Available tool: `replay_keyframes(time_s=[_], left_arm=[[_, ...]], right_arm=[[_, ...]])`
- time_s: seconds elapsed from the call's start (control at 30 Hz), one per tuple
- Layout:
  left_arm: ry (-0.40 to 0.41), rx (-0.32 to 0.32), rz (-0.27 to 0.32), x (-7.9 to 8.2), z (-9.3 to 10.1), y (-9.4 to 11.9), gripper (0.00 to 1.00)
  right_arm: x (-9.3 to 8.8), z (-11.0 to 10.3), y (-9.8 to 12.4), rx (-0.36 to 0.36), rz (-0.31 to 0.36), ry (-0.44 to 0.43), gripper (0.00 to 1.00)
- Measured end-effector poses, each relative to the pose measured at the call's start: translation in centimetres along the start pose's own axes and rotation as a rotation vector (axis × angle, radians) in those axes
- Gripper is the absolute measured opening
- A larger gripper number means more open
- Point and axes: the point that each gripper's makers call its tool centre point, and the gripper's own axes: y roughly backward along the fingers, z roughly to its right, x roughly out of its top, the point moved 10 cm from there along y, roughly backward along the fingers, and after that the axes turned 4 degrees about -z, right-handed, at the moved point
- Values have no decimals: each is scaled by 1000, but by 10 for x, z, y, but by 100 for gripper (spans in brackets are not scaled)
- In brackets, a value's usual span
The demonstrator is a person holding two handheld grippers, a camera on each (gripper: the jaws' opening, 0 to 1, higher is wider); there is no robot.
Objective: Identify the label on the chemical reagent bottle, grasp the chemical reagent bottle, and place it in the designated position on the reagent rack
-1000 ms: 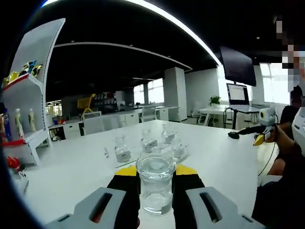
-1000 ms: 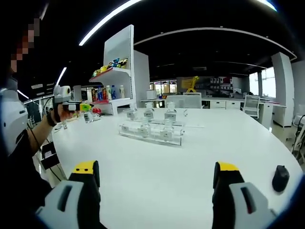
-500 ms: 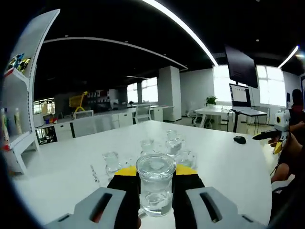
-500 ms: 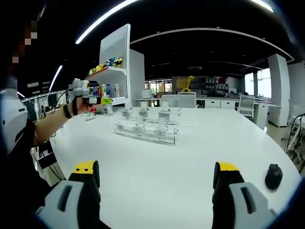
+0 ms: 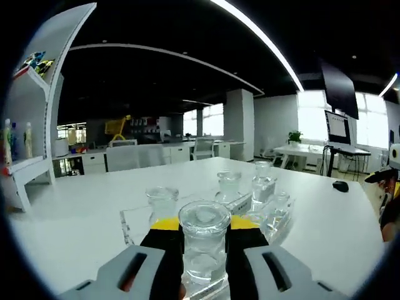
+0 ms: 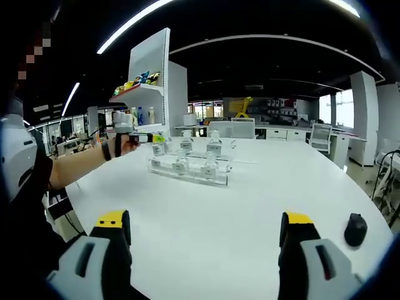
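our left gripper [image 5: 204, 250] clamps a clear reagent bottle [image 5: 204, 240] just short of the rack [image 5: 187, 215].
our right gripper [image 6: 204, 234] gapes above the white table [image 6: 250, 206], a mouse [image 6: 355, 229] nearby.

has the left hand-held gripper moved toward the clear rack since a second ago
Yes. In the right gripper view, the left hand-held gripper, shut on a clear glass reagent bottle, has travelled rightward from beside the white shelf unit to the clear acrylic reagent rack.

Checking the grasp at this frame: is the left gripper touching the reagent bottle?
Touching. In the left gripper view, the left gripper has both jaws pressed against the sides of the clear reagent bottle, with no gap on either side.
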Motion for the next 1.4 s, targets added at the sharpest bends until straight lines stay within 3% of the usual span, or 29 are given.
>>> replay_keyframes(time_s=[0.3, 0.53, 0.93, 1.17, 1.4], left_arm=[[-83, 69, 17, -3, 0, -5, 25], [-86, 96, 21, -5, 3, 0, 25], [-69, 141, -36, -27, 4, -4, 25], [-43, 141, -66, -32, 7, -8, 25], [-91, 180, -116, -32, 11, -11, 25]], right_arm=[[1, -4, -3, 10, -6, 5, 96], [-1, -5, -3, 12, -11, 7, 96], [-3, -4, -1, 15, -3, 0, 96], [-4, -2, -1, 6, 7, -7, 95], [-5, -2, -1, 4, 4, -7, 95]])
